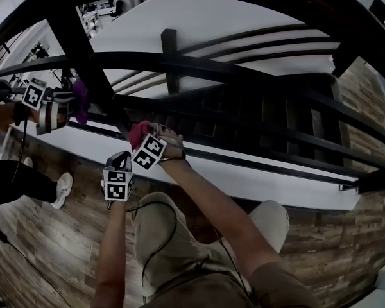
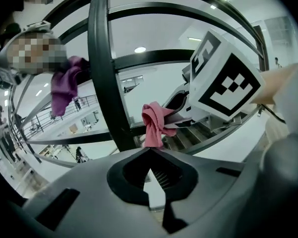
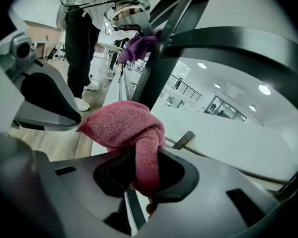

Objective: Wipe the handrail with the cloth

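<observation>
The right gripper point(image 3: 141, 150) is clamped tight on the pink cloth point(image 3: 124, 125), and the bunched end hides its jaw tips. The cloth sits at a lower bar of the handrail point(image 1: 244, 66), just right of the slanted post point(image 1: 83, 56). I cannot tell whether it touches the bar. The left gripper point(image 2: 150, 151), nearer, has its jaws closed together on nothing. Far left, a purple cloth point(image 1: 81, 100) hangs at the rail from another person's tool, and that person is mostly cut off.
</observation>
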`<state>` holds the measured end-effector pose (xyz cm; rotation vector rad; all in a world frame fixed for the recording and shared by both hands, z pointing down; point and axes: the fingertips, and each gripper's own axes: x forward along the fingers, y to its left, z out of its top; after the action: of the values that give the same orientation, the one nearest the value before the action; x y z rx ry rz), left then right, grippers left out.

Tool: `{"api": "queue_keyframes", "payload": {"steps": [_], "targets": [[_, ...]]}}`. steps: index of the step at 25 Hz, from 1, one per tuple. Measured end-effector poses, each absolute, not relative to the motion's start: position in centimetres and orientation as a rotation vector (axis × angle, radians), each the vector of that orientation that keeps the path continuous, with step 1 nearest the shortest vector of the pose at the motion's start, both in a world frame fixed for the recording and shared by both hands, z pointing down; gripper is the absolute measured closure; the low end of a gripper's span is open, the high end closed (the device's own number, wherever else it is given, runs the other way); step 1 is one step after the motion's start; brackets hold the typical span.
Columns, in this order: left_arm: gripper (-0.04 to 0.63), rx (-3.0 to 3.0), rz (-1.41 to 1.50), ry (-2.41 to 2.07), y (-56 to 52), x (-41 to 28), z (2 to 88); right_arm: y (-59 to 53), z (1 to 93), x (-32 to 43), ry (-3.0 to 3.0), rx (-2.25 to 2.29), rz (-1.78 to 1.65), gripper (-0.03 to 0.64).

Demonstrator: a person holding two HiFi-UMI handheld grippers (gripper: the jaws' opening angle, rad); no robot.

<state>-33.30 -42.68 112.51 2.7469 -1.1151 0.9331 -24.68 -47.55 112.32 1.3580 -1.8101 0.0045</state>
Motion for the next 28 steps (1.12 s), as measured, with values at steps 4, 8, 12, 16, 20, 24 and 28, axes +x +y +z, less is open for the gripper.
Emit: {"api": "queue_keyframes", "payload": {"steps": [4, 8, 12, 16, 20, 24, 28], "targets": [[0.578, 2.777, 0.952, -1.081, -42.4, -29.5, 111.1, -46.2, 111.6, -20.8, -1.797, 1.348, -0.019, 0.512], [0.578, 2.818, 0.942, -1.02, -39.2, -24.8, 110.7, -41.1, 111.6, -15.1, -1.776, 1.356, -0.018, 0.512], [0.578, 2.869, 0.951, -0.903, -35.5, -19.1, 110.2, -34.5, 111.4, -8.1, -1.75, 1.394, 0.005, 0.512], [0.578, 2.936, 0.95, -0.73, -30.8, -11.5, 109.6, -27.2, 111.5, 0.1, -1.672, 1.446, 0.058, 0.512], [0.578, 3.009, 0.964, -0.516, -25.0, -3.0, 109.4, -20.9, 111.5, 7.1, -1.597, 1.529, 0.126, 0.512], [0.578, 3.083, 0.97, -0.302, -18.7, 4.6, 108.7, -15.6, 111.4, 12.6, -1.54, 1.603, 0.172, 0.512], [0.578, 3.128, 1.0, -0.133, -13.2, 11.1, 108.8, -11.5, 111.3, 17.2, -1.512, 1.668, 0.203, 0.512]]}}
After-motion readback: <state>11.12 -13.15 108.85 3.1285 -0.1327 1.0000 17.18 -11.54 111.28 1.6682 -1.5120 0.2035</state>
